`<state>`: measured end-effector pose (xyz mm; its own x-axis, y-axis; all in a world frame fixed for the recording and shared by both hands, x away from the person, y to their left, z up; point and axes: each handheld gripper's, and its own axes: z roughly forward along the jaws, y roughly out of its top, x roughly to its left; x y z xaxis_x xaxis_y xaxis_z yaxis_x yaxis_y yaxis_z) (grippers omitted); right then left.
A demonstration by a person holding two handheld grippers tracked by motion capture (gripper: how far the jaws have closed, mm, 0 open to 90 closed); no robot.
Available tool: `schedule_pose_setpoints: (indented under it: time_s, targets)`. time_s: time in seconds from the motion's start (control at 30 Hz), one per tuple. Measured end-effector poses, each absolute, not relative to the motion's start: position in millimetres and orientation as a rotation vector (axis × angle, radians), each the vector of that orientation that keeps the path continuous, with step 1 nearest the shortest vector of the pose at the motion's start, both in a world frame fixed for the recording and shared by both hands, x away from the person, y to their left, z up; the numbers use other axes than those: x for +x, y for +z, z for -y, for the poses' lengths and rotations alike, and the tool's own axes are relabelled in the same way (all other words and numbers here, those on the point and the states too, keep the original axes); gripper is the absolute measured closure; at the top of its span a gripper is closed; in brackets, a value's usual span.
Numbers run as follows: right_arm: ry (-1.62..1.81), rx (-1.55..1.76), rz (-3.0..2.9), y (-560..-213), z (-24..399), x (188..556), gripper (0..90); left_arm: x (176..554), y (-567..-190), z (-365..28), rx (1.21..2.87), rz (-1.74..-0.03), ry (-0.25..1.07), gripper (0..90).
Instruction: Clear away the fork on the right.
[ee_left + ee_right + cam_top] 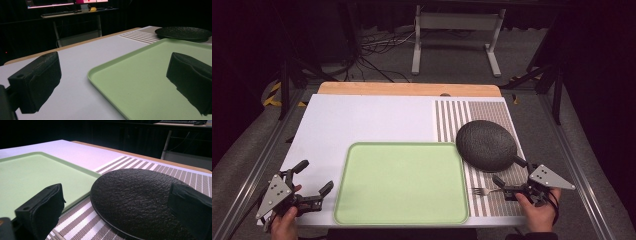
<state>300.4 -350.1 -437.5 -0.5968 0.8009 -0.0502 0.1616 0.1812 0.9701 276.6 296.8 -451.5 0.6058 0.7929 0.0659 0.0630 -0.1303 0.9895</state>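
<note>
Fork [484,190] lying on striped placemat [492,200], tines pointing away from right gripper [510,186], handle end right at its jaws. Right jaws spread wide, nothing clamped. Black plate [487,145] just ahead of it. Left gripper [314,186] wide open too, empty, beside green tray [362,150] edge.

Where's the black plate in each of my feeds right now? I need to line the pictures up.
High view: the black plate lies right of centre on the striped mat, overlapping the green tray's right rim.
Left gripper view: top right, far off, beyond the tray.
Right gripper view: centre, close ahead, on the mat.
Shared landmark: the tray's rim beside the plate.
</note>
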Motion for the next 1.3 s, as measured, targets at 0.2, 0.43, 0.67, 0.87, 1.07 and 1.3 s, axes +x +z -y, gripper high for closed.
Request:
schedule_pose_setpoints:
  time_s: [0.2, 0.43, 0.67, 0.87, 1.07, 1.3]
  targets:
    - [1.455, 0.91, -1.885, -438, 351, 301, 1.0, 277, -452, -297, 1.597, -0.732, 0.733, 0.4]
    - [1.459, 0.911, -1.89, -439, 350, 301, 0.9, 277, -452, -297, 1.599, -0.735, 0.73, 0.4]
    - [1.469, 0.914, -1.887, -439, 350, 301, 0.9, 277, -452, -296, 1.605, -0.733, 0.726, 0.3]
    - [1.474, 0.904, -1.888, -438, 349, 301, 0.7, 277, -452, -296, 1.604, -0.733, 0.729, 0.4]
    - [1.481, 0.873, -1.923, -428, 344, 303, 0.4, 277, -452, -296, 1.608, -0.735, 0.732, 0.4]
    - [1.486, 0.881, -1.989, -415, 331, 317, 2.2, 276, -452, -296, 1.607, -0.736, 0.735, 0.3]
